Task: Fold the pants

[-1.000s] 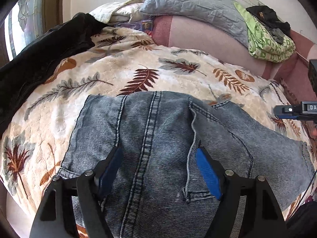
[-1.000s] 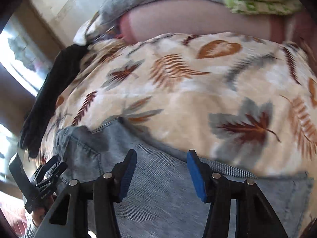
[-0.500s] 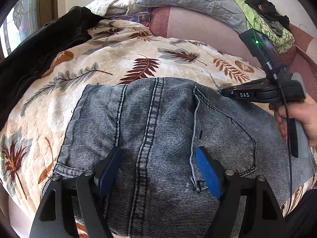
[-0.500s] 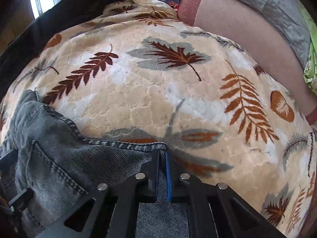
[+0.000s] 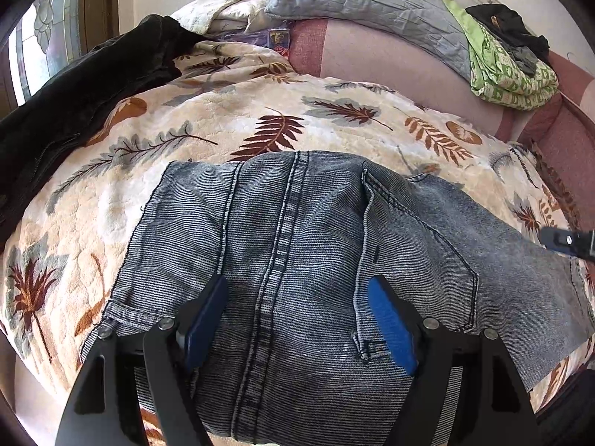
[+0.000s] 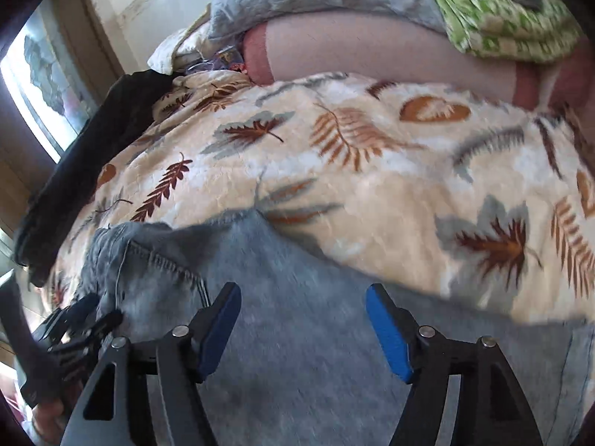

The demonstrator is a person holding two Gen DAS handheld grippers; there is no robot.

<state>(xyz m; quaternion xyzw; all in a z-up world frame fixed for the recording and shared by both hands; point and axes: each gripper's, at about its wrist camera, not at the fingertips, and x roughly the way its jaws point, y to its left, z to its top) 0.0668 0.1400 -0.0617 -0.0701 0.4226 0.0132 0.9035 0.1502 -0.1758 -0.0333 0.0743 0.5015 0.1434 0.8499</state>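
Pants, soft floppy grey-blue denim jeans (image 5: 297,260), look thick and a bit heavy; grab the edges. Left gripper (image 5: 297,319) and right gripper (image 6: 303,325) fingers are spread wide, holding nothing.

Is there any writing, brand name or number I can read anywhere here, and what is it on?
No text can be read in either view.
Small colourful packet by the pillows: has print, too small to read.
Right tool at the frame edge: no lettering visible.
Jeans: no label or tag showing.
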